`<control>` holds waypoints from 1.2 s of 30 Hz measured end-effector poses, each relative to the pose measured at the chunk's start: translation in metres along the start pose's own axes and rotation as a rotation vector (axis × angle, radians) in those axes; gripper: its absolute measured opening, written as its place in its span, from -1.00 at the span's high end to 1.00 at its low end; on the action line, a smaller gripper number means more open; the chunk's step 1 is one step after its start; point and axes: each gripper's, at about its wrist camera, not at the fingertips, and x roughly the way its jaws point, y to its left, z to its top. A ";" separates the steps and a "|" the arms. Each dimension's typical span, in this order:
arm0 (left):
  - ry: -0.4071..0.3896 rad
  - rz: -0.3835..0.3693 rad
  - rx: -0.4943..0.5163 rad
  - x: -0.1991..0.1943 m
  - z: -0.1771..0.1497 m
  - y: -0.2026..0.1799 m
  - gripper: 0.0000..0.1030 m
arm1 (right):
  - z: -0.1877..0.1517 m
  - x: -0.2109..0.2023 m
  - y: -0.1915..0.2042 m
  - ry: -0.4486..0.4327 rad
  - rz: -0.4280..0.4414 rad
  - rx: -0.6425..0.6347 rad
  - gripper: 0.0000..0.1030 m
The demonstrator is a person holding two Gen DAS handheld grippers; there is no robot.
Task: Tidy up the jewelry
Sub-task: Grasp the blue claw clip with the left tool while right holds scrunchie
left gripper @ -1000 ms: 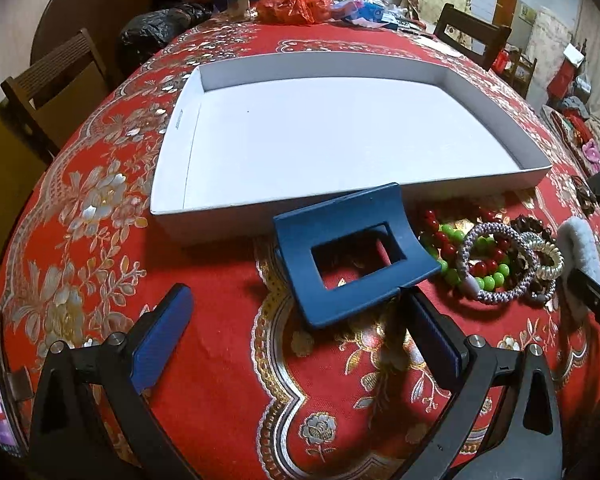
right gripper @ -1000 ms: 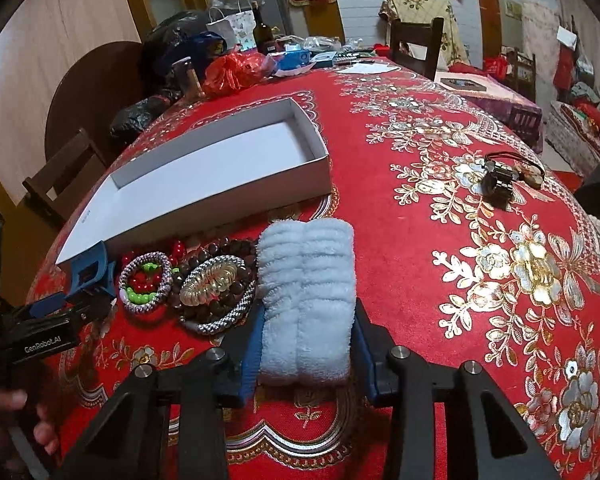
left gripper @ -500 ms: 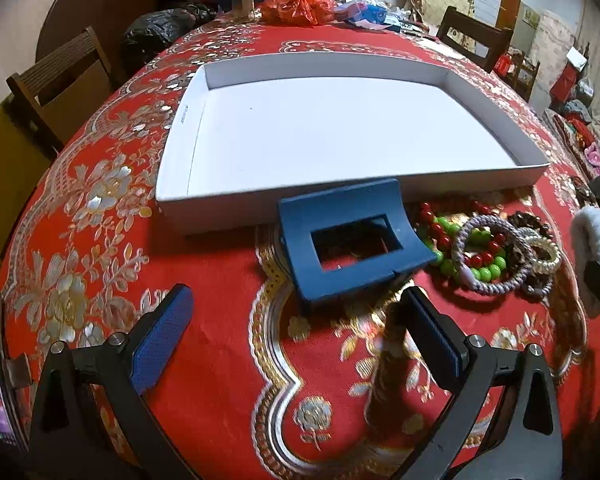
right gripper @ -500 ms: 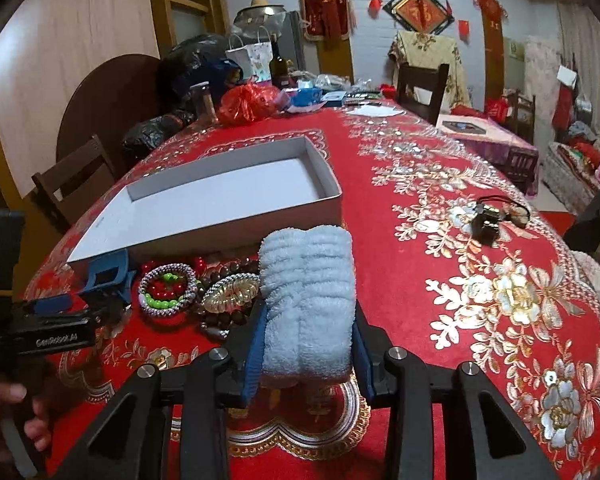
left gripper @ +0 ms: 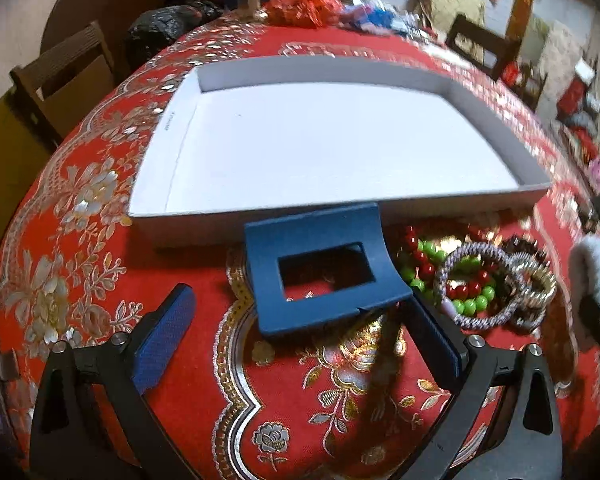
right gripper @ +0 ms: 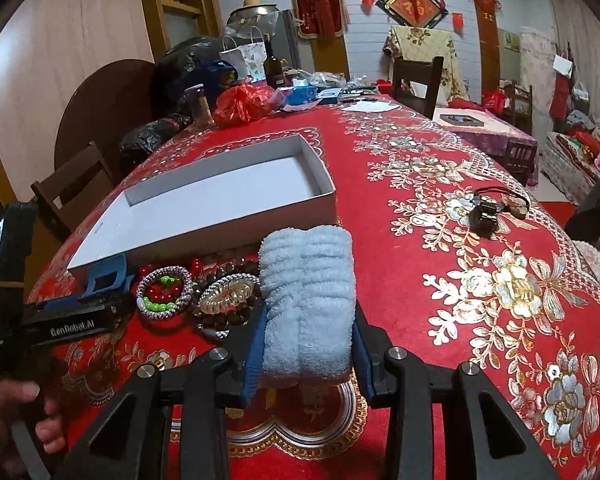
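Left claw: your left gripper [left gripper: 300, 340] stood spread wide and its jaws were closing at that moment. The blue hair clip [left gripper: 320, 272] lay between the pads, the right one at the clip's near right corner; whether it touched, I cannot tell. The left pad stood well clear.

Right claw: your right gripper [right gripper: 306, 344] was pinching the rolled pale-blue towel [right gripper: 306, 300] across its width, both pads pressed into the pile.

Hair clip, place: it sat on the red tablecloth [left gripper: 100, 280] just in front of the near wall of the white box [left gripper: 260, 216], left of the heap of bracelets [left gripper: 480, 288].

Hair clip, axis: its long side ran across your left claw's view, roughly parallel to the box's near wall, so the jaws faced its short ends.

Nearer hand: the left, clearly; the clip lay straight ahead of it, while from the right claw it was off at the left edge, beyond the bracelets.

Towel, place: near edge of the table, just right of the bracelets, its long axis pointing toward the box's near right corner.

Box: nothing lay inside it.

Judgement: the coming move seemed to hinge on your left jaws centring on the clip; the gap was lopsided, and it might skid toward the open side.
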 end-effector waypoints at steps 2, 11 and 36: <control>-0.030 0.006 -0.015 -0.005 -0.001 0.005 -0.40 | 0.000 0.001 0.000 0.002 0.001 -0.001 0.29; -0.072 -0.089 0.016 -0.032 -0.022 0.012 -0.23 | -0.001 -0.002 -0.002 -0.011 0.016 0.007 0.29; -0.207 -0.139 0.032 -0.024 0.038 0.024 -0.24 | 0.047 0.024 0.034 -0.010 0.114 -0.101 0.29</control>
